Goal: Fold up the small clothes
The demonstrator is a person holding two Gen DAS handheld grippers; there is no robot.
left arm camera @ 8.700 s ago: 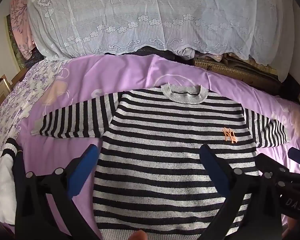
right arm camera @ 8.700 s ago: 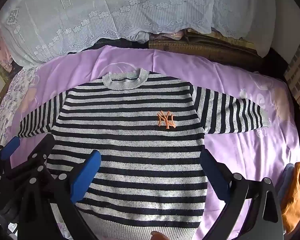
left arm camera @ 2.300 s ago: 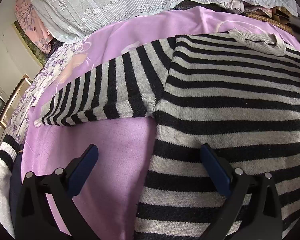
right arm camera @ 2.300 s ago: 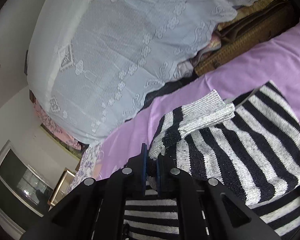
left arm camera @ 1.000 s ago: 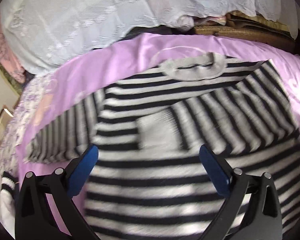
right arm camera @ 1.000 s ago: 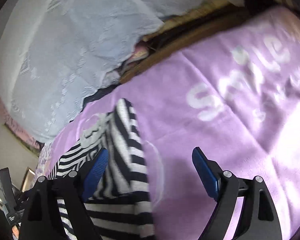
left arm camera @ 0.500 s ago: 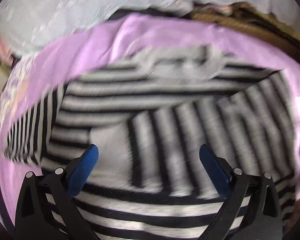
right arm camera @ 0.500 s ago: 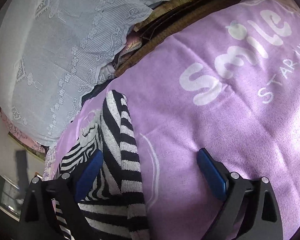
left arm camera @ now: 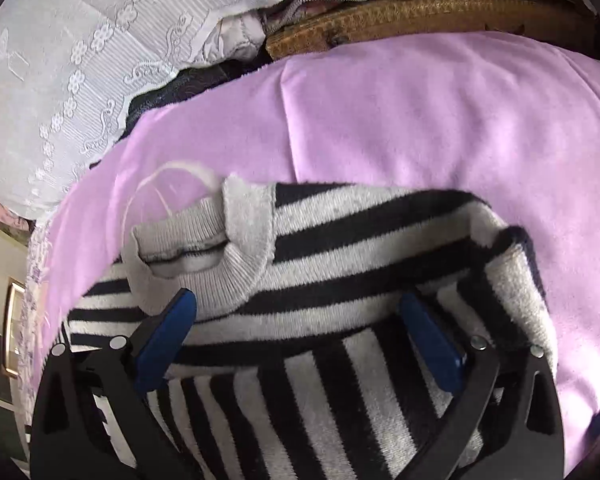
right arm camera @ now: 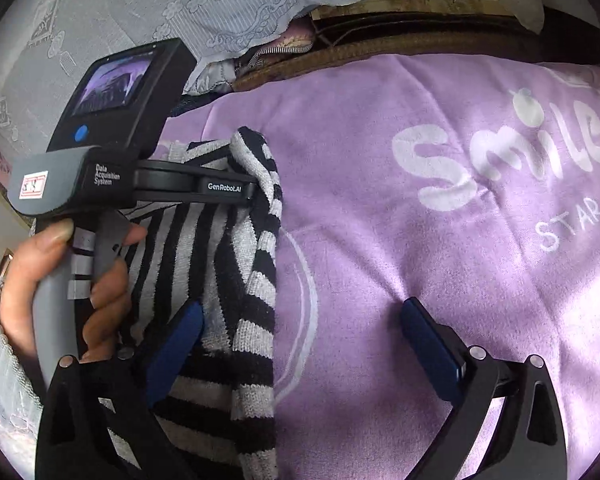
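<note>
A black-and-grey striped sweater (left arm camera: 364, 248) lies on the purple blanket (left arm camera: 440, 120), its right sleeve folded across the chest and its grey collar (left arm camera: 204, 248) bunched at the left. My left gripper (left arm camera: 300, 344) is open, low over the sweater's right shoulder, with the folded fabric between its blue pads. In the right wrist view the left gripper's body (right arm camera: 112, 176) reaches across to the sweater's folded edge (right arm camera: 260, 240). My right gripper (right arm camera: 300, 348) is open and empty, its left pad over the sweater's edge, its right pad over bare blanket.
White lace-covered bedding (left arm camera: 80, 40) and a brown woven mat (left arm camera: 420, 20) border the blanket's far edge. White "Smile" lettering (right arm camera: 500, 152) marks the blanket to the right of the sweater. A hand (right arm camera: 60, 280) holds the left gripper's handle.
My right gripper let go of the right sleeve after folding it across the chest and drew back to the right. My left gripper moved forward and right, down to the sweater's right shoulder.
</note>
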